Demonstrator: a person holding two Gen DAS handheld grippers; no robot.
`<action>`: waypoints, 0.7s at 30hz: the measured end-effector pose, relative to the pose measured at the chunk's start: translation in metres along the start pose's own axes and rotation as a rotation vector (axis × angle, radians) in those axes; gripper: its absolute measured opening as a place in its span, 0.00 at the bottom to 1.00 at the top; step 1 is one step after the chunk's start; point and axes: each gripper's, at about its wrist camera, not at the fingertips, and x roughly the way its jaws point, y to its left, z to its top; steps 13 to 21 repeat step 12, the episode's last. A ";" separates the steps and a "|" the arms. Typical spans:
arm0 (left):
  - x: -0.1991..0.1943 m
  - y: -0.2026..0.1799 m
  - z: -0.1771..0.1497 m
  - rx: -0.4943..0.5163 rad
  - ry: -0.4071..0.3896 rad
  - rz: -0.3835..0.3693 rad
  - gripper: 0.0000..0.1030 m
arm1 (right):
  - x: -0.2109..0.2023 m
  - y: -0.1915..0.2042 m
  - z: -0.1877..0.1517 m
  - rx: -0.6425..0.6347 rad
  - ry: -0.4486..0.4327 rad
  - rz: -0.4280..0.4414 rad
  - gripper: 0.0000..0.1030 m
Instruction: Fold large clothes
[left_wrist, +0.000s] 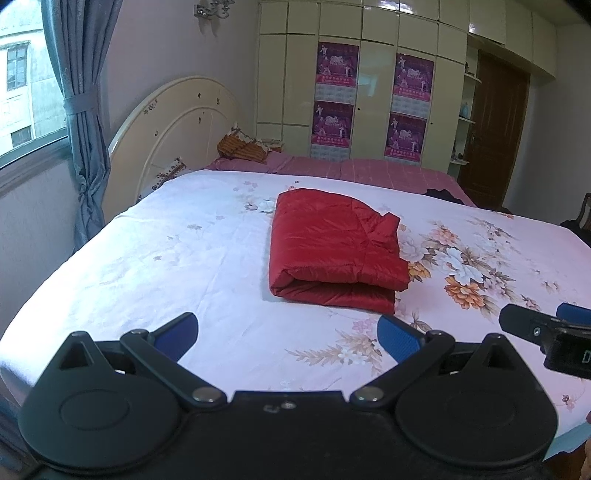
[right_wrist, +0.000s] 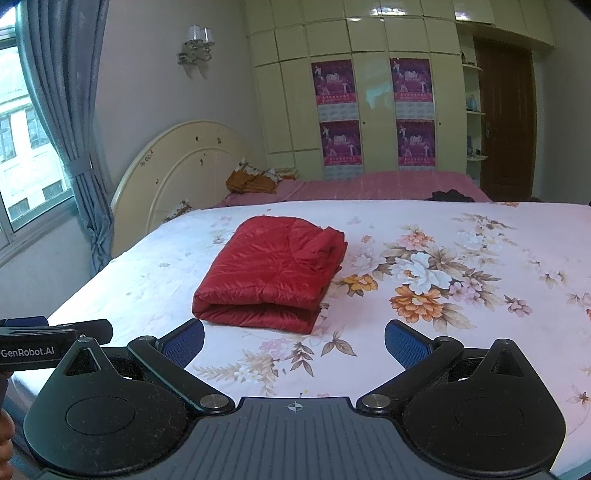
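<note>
A red quilted garment (left_wrist: 332, 247) lies folded into a thick rectangle on the white floral bedsheet (left_wrist: 147, 266); it also shows in the right wrist view (right_wrist: 273, 273). My left gripper (left_wrist: 288, 336) is open and empty, held above the sheet just short of the garment's near folded edge. My right gripper (right_wrist: 293, 341) is open and empty, also just short of the garment, which lies ahead and slightly to its left. The right gripper shows at the right edge of the left wrist view (left_wrist: 546, 325). The left gripper shows at the left edge of the right wrist view (right_wrist: 55, 332).
A cream headboard (left_wrist: 177, 129) stands at the bed's left end. A pink sheet (left_wrist: 369, 168) with an orange pillow (left_wrist: 243, 147) lies beyond. A cream wardrobe (left_wrist: 373, 81) with purple posters and a brown door (left_wrist: 495, 129) are behind. A blue curtain (left_wrist: 81, 110) hangs at left.
</note>
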 end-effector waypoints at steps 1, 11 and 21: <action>0.001 0.000 0.000 -0.001 -0.001 -0.004 1.00 | 0.001 -0.001 0.000 0.000 0.001 0.001 1.00; 0.013 -0.008 0.003 0.020 -0.037 -0.024 0.97 | 0.012 -0.011 0.000 0.022 0.016 -0.007 1.00; 0.015 -0.010 0.003 0.028 -0.037 -0.019 1.00 | 0.014 -0.013 0.000 0.027 0.018 -0.009 1.00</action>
